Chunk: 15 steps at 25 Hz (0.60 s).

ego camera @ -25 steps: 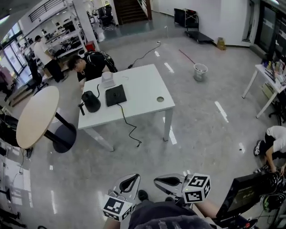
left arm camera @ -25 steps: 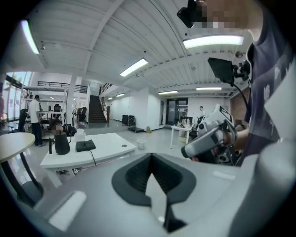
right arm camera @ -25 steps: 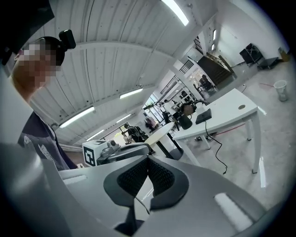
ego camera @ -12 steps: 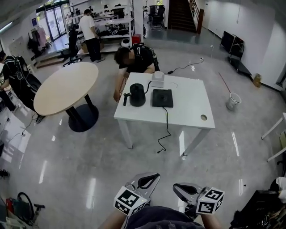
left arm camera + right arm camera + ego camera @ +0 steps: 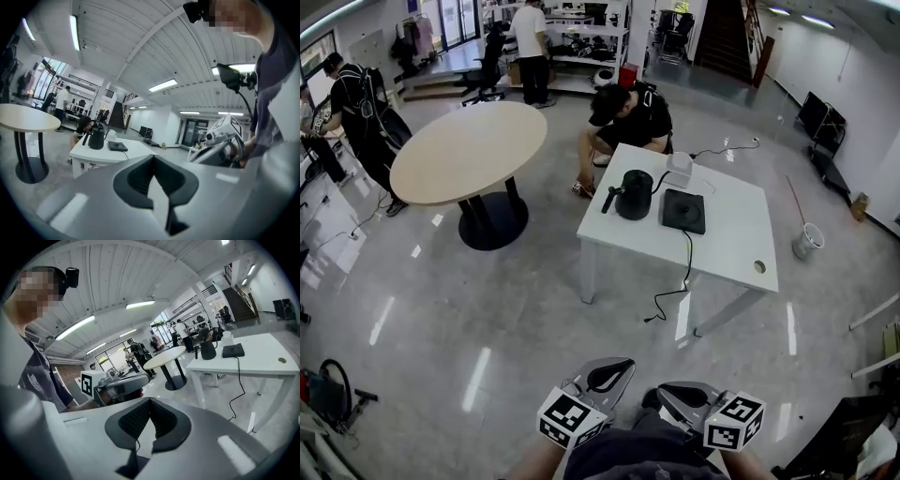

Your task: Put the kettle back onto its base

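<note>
On the white table [image 5: 731, 234], the kettle [image 5: 634, 195] is set just beside its base [image 5: 683, 211], not on it. The left gripper [image 5: 607, 375] and right gripper [image 5: 682, 397] are held well short of the table, jaws closed on nothing, seemingly because no grasp is yet possible.

The left gripper [image 5: 605, 377] and right gripper [image 5: 682, 397] are held low in front of the body [image 5: 647, 457], side by side and slightly apart, both pointing forward. Each has its jaws closed together with nothing between them. The marker cubes [image 5: 570, 419] sit nearest the body.
</note>
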{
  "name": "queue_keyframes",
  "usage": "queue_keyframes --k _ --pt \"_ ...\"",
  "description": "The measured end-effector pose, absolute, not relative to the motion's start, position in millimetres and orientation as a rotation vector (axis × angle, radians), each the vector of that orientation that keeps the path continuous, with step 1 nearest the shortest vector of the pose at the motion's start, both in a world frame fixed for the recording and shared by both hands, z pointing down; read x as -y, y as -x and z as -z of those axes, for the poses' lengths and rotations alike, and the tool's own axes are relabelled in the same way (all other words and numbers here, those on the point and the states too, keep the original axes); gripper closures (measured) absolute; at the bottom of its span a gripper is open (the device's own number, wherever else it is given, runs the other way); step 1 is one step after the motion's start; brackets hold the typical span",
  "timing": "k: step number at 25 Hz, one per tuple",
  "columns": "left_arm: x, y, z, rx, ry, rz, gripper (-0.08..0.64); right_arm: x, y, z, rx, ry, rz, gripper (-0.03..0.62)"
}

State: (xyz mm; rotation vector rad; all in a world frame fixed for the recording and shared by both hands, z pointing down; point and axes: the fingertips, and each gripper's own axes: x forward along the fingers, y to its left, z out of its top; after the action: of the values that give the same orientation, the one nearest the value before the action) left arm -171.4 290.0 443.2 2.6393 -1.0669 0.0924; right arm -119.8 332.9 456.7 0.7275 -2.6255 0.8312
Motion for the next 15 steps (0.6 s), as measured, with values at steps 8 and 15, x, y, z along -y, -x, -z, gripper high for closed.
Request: queue_keyframes --k 8,15 --pt "-270.0 191.4 -459.7 1.142 -2.548 -0.165 0.557 -310.6 144.5 -456.0 2.675 -0.57 -0.813 0.592" --pt "-224.8 163.2 -462.2 1.115 -2.549 -0.291 0.558 -271.5 125.4 -454.4 2.746 -0.559 -0.837 0.592"
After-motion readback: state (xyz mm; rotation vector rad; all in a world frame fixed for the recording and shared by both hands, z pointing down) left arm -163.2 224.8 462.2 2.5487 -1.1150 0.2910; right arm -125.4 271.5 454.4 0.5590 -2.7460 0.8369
